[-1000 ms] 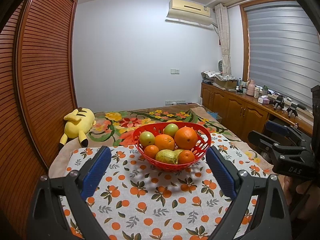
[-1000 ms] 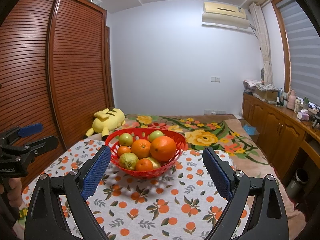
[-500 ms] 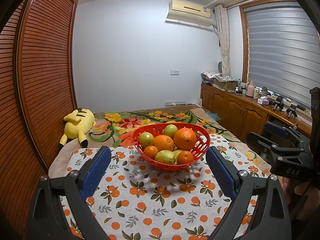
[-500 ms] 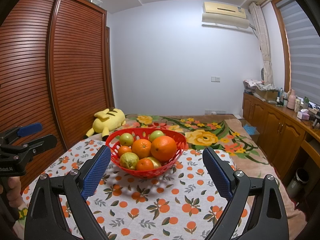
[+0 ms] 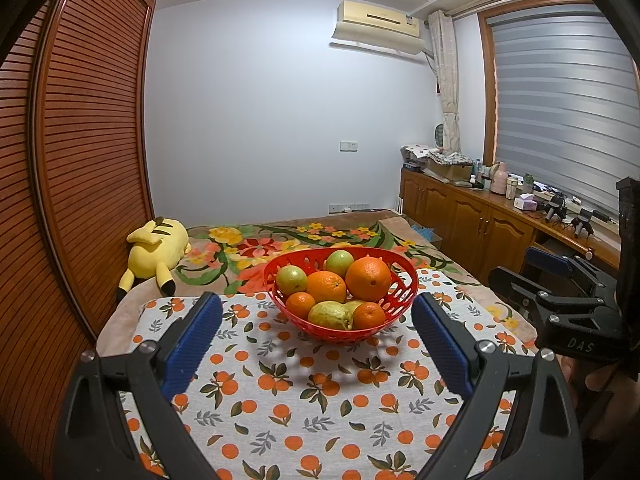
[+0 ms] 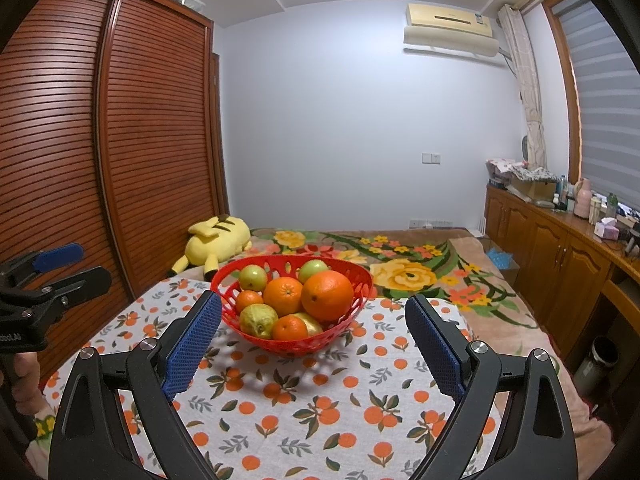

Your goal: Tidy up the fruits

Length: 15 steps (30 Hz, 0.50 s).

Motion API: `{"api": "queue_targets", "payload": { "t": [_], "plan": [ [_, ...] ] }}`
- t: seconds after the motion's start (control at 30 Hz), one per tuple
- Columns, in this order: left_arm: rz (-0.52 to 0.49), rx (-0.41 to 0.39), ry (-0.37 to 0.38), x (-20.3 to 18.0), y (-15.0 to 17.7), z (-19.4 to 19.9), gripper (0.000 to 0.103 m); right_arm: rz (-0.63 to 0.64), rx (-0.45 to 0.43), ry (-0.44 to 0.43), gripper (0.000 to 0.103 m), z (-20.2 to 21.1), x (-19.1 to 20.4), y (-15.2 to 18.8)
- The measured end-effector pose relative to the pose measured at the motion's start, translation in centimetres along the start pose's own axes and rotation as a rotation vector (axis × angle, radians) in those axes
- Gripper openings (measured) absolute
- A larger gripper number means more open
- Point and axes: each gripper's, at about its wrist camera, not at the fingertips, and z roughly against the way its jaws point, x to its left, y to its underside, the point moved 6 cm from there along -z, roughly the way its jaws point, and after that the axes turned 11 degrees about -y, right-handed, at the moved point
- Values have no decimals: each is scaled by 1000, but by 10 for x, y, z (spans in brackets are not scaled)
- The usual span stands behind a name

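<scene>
A red perforated basket (image 5: 404, 280) (image 6: 224, 280) stands on a table with an orange-print cloth. It holds a big orange (image 5: 368, 278) (image 6: 327, 295), smaller oranges, green apples and yellow-green fruit. My left gripper (image 5: 316, 320) is open and empty, a little short of the basket. My right gripper (image 6: 312, 322) is open and empty, also just short of it. Each gripper shows at the side of the other's view: the right one (image 5: 560, 280), the left one (image 6: 48, 276).
A yellow plush toy (image 5: 156, 246) lies on a flowered blanket (image 5: 280, 240) behind the table. A slatted wooden wardrobe (image 5: 80, 160) is on the left. Wooden cabinets (image 5: 472, 220) with clutter on top line the right wall.
Both grippers stay open. The views have barely shifted; the basket sits slightly higher in the left wrist view.
</scene>
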Motion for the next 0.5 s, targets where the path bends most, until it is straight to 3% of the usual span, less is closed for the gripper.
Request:
{"api": "queue_targets", "payload": {
  "t": [0.5],
  "plan": [
    [0,-1,1,1,0,0,97,-1,0,-1,95,0,0,0]
  ]
}}
